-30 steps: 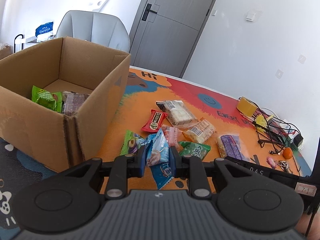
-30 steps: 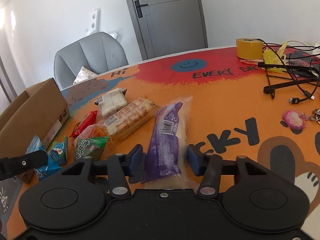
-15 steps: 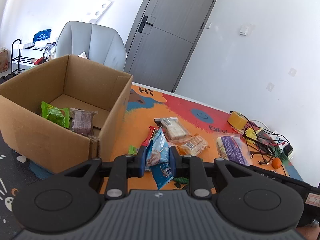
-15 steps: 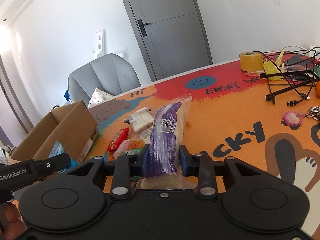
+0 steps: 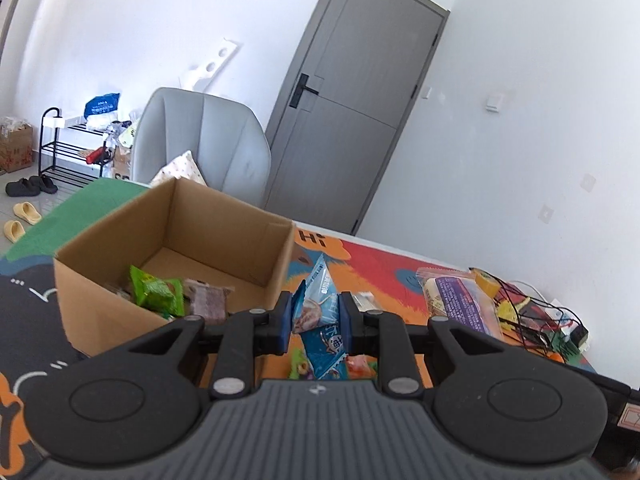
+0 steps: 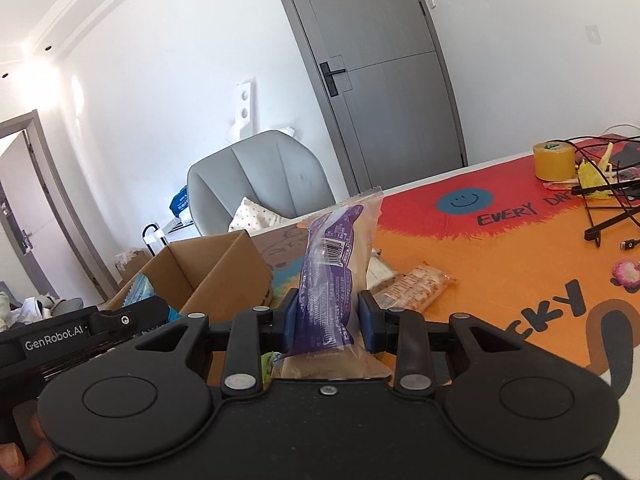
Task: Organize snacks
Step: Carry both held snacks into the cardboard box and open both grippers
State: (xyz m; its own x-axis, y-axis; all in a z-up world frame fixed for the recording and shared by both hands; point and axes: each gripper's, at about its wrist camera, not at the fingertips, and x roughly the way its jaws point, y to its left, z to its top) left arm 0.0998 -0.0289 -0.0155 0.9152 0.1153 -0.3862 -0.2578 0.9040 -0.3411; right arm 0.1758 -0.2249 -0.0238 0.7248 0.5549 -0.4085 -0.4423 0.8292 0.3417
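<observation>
Left wrist: cardboard box [image 5: 120, 312] holds green packet [image 5: 156, 290] and brown packet [image 5: 208, 300]; left claw [image 5: 316, 316] grips blue packet [image 5: 318, 300]

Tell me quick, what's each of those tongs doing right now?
Left tongs: shut on the blue snack packet, lifted off the table.
Right tongs: shut on the purple-labelled clear snack bag, also lifted.

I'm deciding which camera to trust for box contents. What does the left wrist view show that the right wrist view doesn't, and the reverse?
Only the left wrist view looks into the cardboard box, showing a green snack packet and a brown one inside. Only the right wrist view shows the biscuit pack lying on the table and the smiley print. Both show the box, the grey chair, the door, the tape roll and the purple-labelled snack bag.
</observation>
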